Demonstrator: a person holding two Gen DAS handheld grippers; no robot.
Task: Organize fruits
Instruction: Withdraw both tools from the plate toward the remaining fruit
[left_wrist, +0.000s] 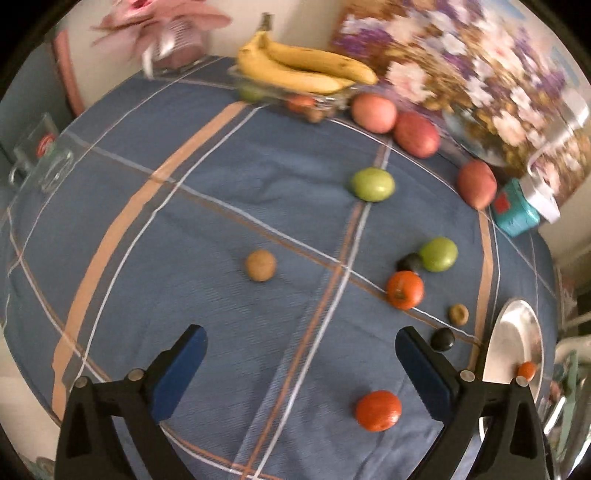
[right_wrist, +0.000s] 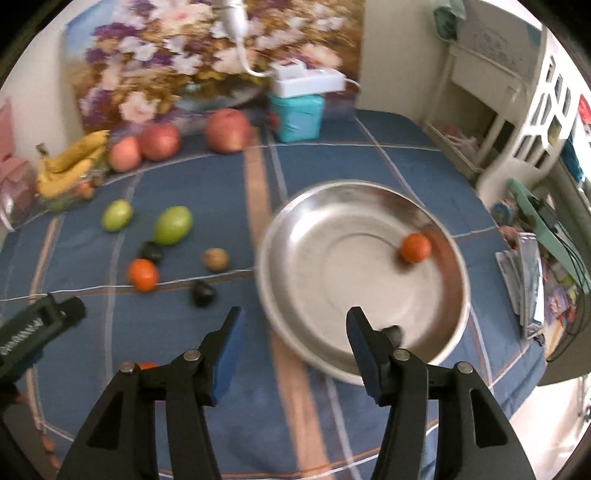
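A steel bowl sits on the blue checked tablecloth and holds one small orange fruit and a dark fruit near its front rim. My right gripper is open and empty over the bowl's near-left rim. My left gripper is open and empty above the cloth; an orange fruit lies between its fingers, nearer the right one. Loose on the cloth are another orange fruit, two green fruits, dark plums, and brown fruits.
Bananas lie on a glass dish at the back with red apples beside it. A teal box, a floral picture and a glass mug stand around the table edges. A white shelf is at the right.
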